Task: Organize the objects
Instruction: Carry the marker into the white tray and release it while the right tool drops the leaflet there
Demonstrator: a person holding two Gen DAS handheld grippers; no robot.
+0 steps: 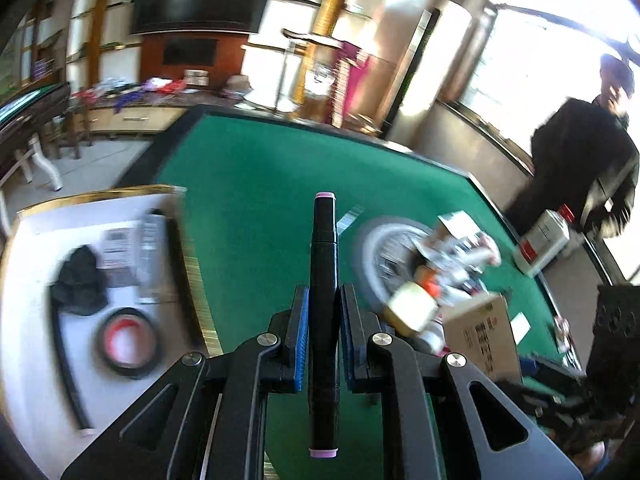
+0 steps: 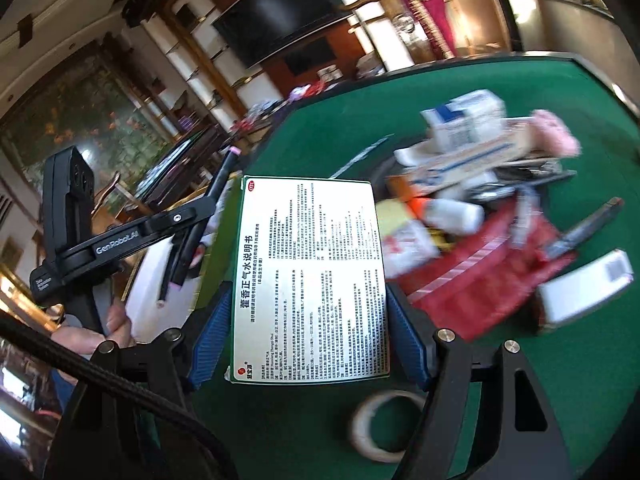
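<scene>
Marker [image 1: 324,300], black with pale pink ends, stands clamped between the blue pads of the left gripper [image 1: 324,300], whose jaws are pressed nearly together on its barrel, above the green table [image 1: 256,168]. Box [image 2: 308,276], a flat white medicine carton with green edges and printed text, sits pinched between the widely spread blue pads of the right gripper [image 2: 308,308], also above the table.

The left wrist view alone shows a white tray [image 1: 36,320] with a gold rim at the left, carrying a black tape ring [image 1: 128,342], a dark crumpled item and a long black pen; it also shows a person in dark clothes [image 1: 580,152] at the far right. The right wrist view alone shows a tape roll [image 2: 384,426] on the table just under the box, a red pouch [image 2: 480,280], and the left gripper with the marker from the side. Both views show a blurred pile of cartons and bottles [image 2: 460,184].
</scene>
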